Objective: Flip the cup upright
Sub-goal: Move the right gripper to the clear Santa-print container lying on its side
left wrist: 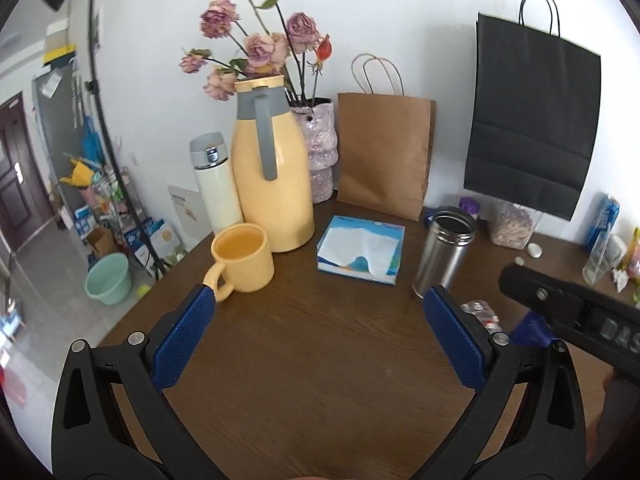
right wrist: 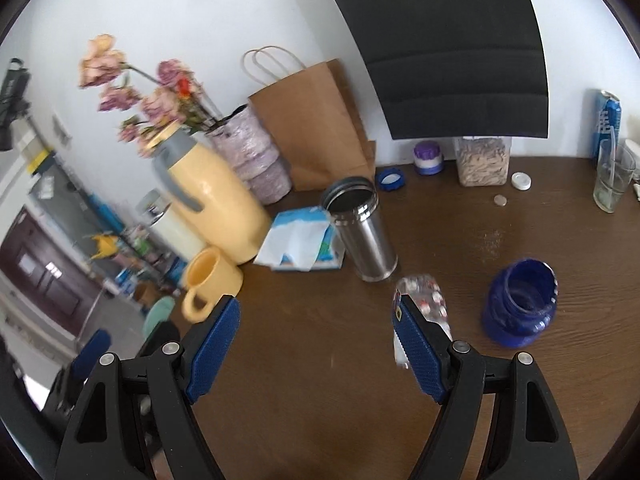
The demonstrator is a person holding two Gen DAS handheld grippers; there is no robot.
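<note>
- My left gripper point(left wrist: 320, 336) stands wide with nothing between its blue, dimpled pads; its black frame is cut off at the bottom of the left wrist view.
- My right gripper point(right wrist: 316, 344) is spread just as wide and holds nothing. In the left wrist view only its black arm shows, running out of frame at the right with part of some lettering.
- A crumpled clear plastic wrapper point(right wrist: 424, 304) lies partly hidden behind my right gripper's right pad; I cannot make out its print.
- The wooden table point(left wrist: 320, 360) is dark brown with visible grain.
- The blue plastic cup point(right wrist: 522, 304), ribbed and translucent, stands on the table right of my right gripper, mouth up; motion blurs its rim. In the left wrist view it is almost wholly hidden behind the right gripper's arm.
- The yellow mug point(left wrist: 240, 258) stands upright just past my left pad, matte, handle toward me.
- A steel tumbler point(left wrist: 446, 252) stands open, shiny and cylindrical, beside a flat tissue pack point(left wrist: 362, 250).
- Farther back: a yellow thermos jug point(left wrist: 272, 176) with grey handle, a white flask point(left wrist: 216, 182), and a knobbly pink vase point(left wrist: 320, 152) of dried roses, half hidden behind the jug.
- Against the wall lean a brown paper bag point(left wrist: 384, 152) and a black paper bag point(left wrist: 532, 120), which covers the top of a clear jar point(right wrist: 484, 160).
</note>
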